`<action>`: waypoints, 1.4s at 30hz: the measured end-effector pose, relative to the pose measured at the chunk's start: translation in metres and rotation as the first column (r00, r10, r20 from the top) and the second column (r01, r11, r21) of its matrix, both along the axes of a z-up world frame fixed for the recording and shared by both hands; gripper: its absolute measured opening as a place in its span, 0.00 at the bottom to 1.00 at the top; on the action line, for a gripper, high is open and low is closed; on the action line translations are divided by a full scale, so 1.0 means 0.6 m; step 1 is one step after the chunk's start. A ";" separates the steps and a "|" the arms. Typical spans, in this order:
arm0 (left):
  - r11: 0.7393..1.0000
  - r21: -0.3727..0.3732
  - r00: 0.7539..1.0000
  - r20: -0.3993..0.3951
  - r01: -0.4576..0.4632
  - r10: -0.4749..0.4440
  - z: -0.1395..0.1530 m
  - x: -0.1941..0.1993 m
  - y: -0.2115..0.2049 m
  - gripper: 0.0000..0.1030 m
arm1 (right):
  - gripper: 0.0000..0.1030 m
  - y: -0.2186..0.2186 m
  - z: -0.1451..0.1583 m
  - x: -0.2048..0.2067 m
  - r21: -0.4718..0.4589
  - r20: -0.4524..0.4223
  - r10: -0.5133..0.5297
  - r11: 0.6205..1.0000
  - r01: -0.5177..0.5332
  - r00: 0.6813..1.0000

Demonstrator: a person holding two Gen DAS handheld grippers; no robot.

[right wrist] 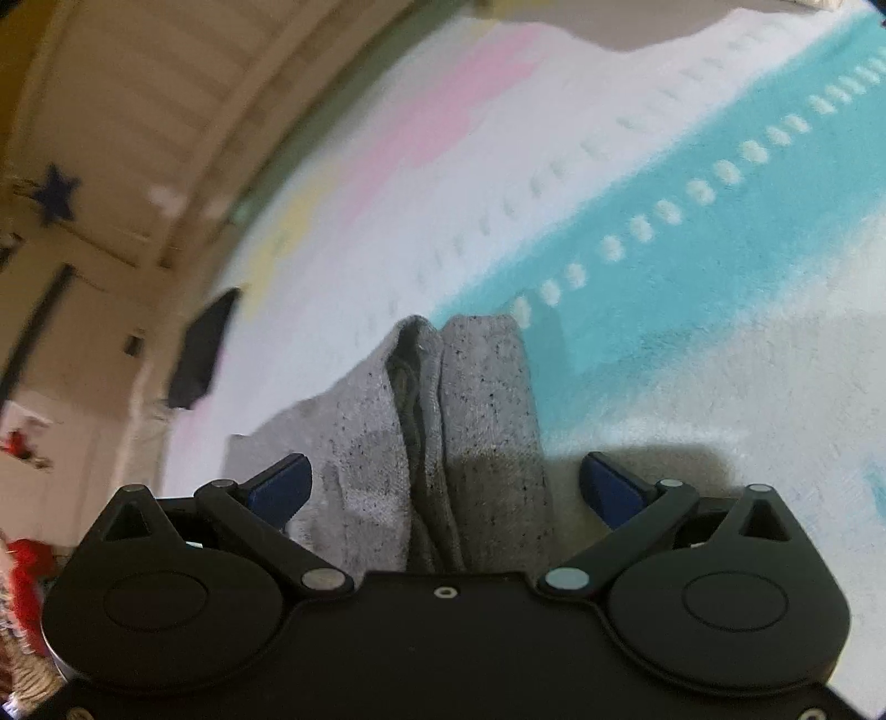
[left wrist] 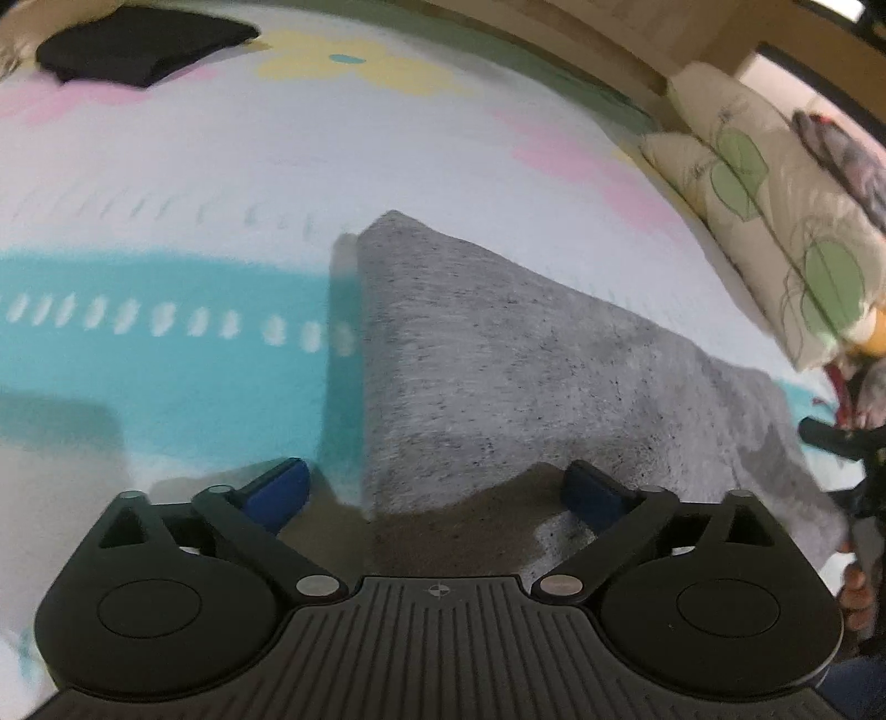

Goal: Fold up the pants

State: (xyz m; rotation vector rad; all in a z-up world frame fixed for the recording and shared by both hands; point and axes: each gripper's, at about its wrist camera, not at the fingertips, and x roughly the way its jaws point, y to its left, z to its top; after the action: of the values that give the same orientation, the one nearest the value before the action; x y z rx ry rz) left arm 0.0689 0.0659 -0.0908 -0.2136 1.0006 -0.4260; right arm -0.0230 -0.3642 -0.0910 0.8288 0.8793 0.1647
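The grey pants (left wrist: 498, 360) lie folded in a thick flat stack on the bed. My left gripper (left wrist: 437, 493) is open, its blue pads (left wrist: 277, 490) spread wide over the near left end of the stack, holding nothing. In the right wrist view the pants (right wrist: 476, 421) show their folded end, with layers and a dark drawstring seam down the middle. My right gripper (right wrist: 446, 487) is open, its blue pads (right wrist: 609, 487) either side of that end, not closed on it. The right gripper's black body shows in the left wrist view (left wrist: 847, 443) at the far right.
The bed cover (left wrist: 166, 332) is white with a teal band, pink and yellow shapes. A folded black garment (left wrist: 138, 44) lies at the far left, also seen in the right wrist view (right wrist: 202, 349). Leaf-print pillows (left wrist: 775, 210) are stacked at the right. A wooden headboard (right wrist: 138, 111) runs behind.
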 end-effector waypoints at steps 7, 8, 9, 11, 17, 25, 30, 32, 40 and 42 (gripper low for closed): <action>0.998 -0.010 0.997 0.032 0.069 -0.069 0.001 -0.002 -0.026 0.99 | 1.00 0.015 -0.004 0.015 0.040 0.059 0.189 0.981 -0.192 0.980; 0.997 -0.014 0.997 0.030 0.077 -0.077 0.001 0.000 -0.029 0.99 | 1.00 0.026 -0.004 0.020 0.023 0.065 0.222 0.974 -0.224 0.973; 0.996 -0.006 0.996 0.032 0.084 -0.084 0.001 0.000 -0.032 0.99 | 1.00 0.040 -0.003 0.026 0.008 0.070 0.267 0.963 -0.268 0.961; 0.995 0.004 0.994 0.037 0.103 -0.103 0.000 0.002 -0.037 0.99 | 1.00 0.068 -0.002 0.042 -0.009 0.074 0.343 0.939 -0.343 0.937; 0.991 -0.003 0.991 0.020 0.130 -0.130 0.000 0.014 -0.039 0.99 | 1.00 0.081 0.005 0.073 0.029 0.043 0.356 0.933 -0.357 0.933; 0.999 0.017 0.996 0.075 0.050 -0.051 0.022 -0.006 -0.043 0.23 | 0.86 0.092 0.004 0.056 -0.063 0.034 0.340 0.939 -0.337 0.940; 0.993 0.119 0.986 0.161 0.017 -0.036 0.046 -0.038 -0.058 0.09 | 0.41 0.124 0.037 0.025 -0.258 0.009 0.286 0.927 -0.274 0.958; 0.992 0.130 0.979 0.200 0.000 -0.026 0.063 -0.050 -0.061 0.08 | 0.40 0.134 0.049 0.011 -0.295 0.022 0.282 0.919 -0.263 0.959; 0.991 0.071 0.936 0.343 -0.109 0.079 0.161 -0.027 -0.035 0.08 | 0.38 0.149 0.133 0.019 -0.294 0.135 0.278 0.928 -0.229 0.951; 0.988 0.058 0.928 0.356 -0.141 0.111 0.182 0.010 -0.026 0.08 | 0.38 0.159 0.158 0.046 -0.272 0.175 0.286 0.934 -0.233 0.942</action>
State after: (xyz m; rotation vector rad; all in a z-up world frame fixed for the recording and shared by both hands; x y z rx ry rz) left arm 0.0751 0.0506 0.0185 -0.1202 0.6458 -0.2909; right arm 0.0045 -0.2689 0.0039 0.4483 0.7864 0.3627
